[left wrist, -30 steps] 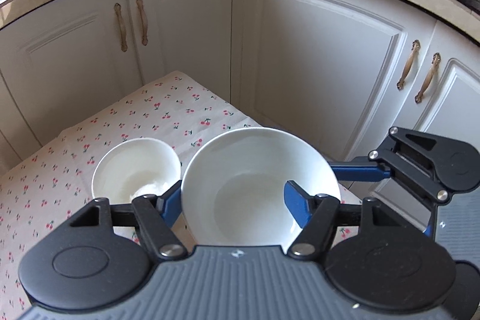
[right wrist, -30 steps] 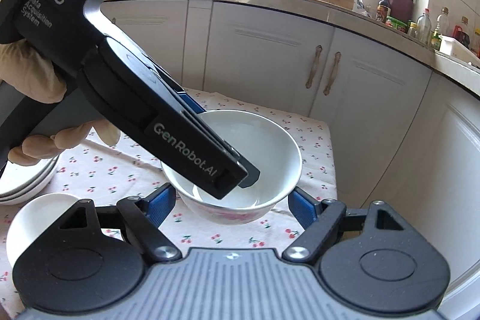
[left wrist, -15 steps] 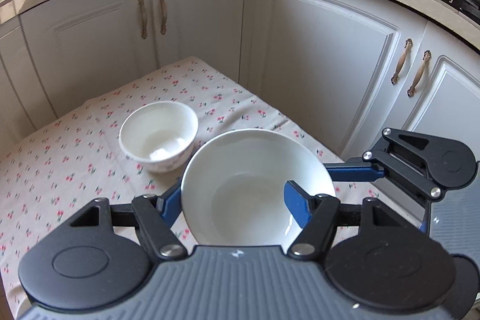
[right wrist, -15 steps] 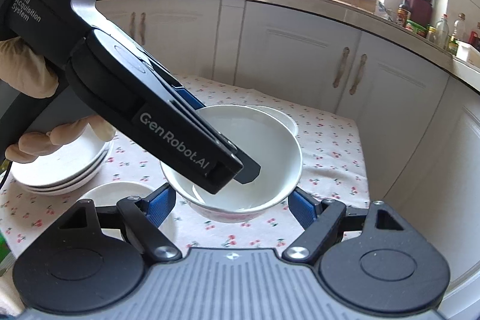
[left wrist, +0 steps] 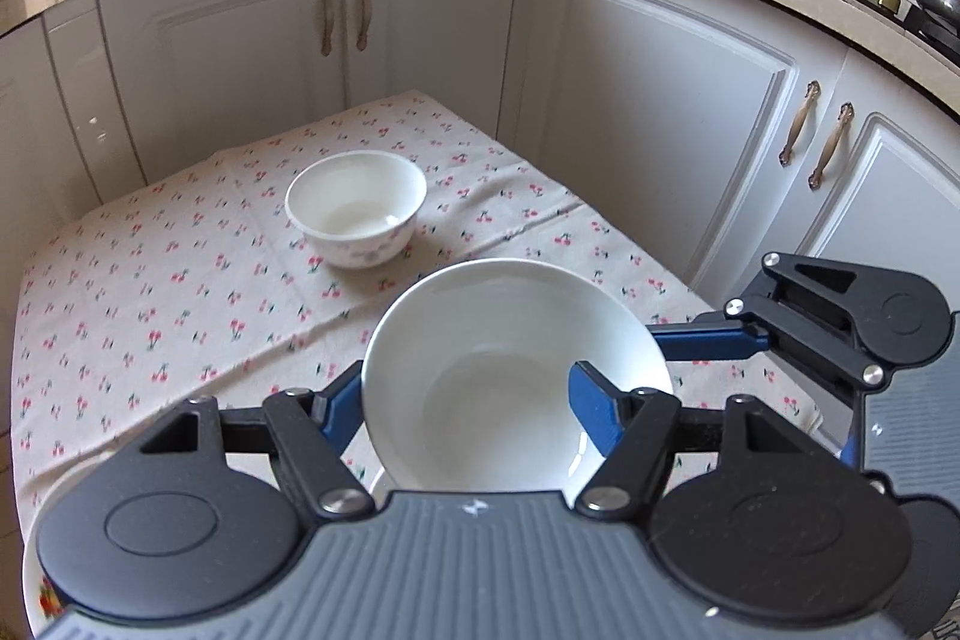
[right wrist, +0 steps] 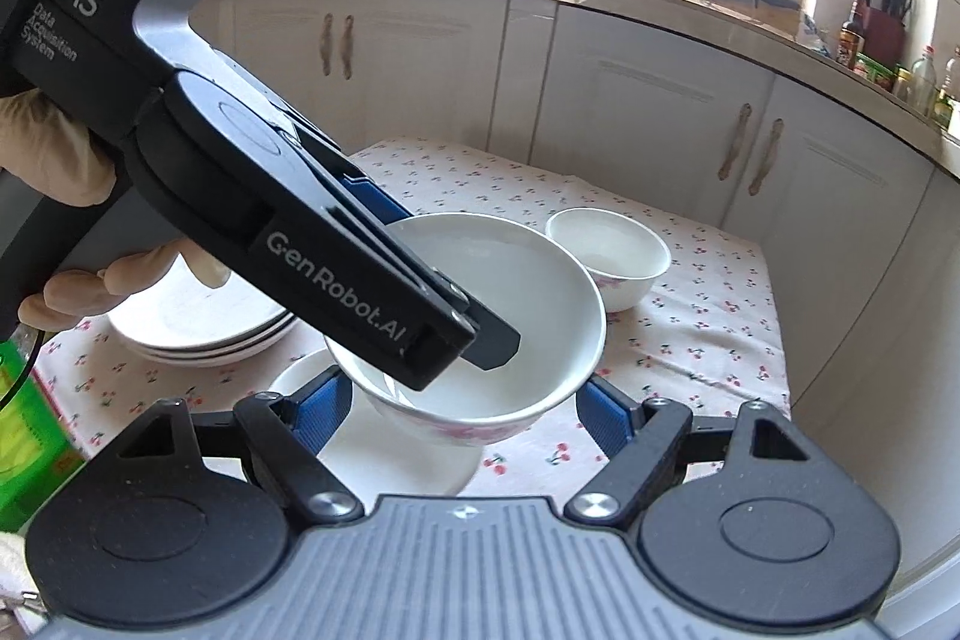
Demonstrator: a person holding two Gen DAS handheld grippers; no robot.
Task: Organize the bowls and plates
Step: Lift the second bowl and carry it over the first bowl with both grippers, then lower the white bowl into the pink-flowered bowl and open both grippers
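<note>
The left claw [left wrist: 468, 400] was clenched on the rim of a white bowl [left wrist: 516, 376], one blue finger [left wrist: 591, 400] inside the bowl and the other outside its wall. The bowl hung clear of the cherry-print cloth [left wrist: 180, 292] that covered the counter. In the right wrist view this same bowl [right wrist: 528, 292] showed a pink flower pattern low on its outside, with the left claw [right wrist: 480, 340] reaching down into it from the upper left, held by a gloved hand [right wrist: 114, 274].

The right claw [right wrist: 462, 412] stood released, its blue fingers [right wrist: 315, 412] spread wide to either side of the held bowl and touching nothing I could see.

I counted three bowls in all. The second, a smaller white bowl with a faint floral print [left wrist: 357, 208], sat upright on the cloth farther back, well apart from the held one. The third, another white bowl [right wrist: 414, 466], sat on the cloth directly beneath the held bowl, mostly hidden by it; whether the two touched I could not tell.

A stack of white plates [right wrist: 198, 328] rested on the cloth to the left; three rims showed, though the gloved hand hid part of the stack. Grey cabinet doors [left wrist: 660, 112] stood behind the counter.
</note>
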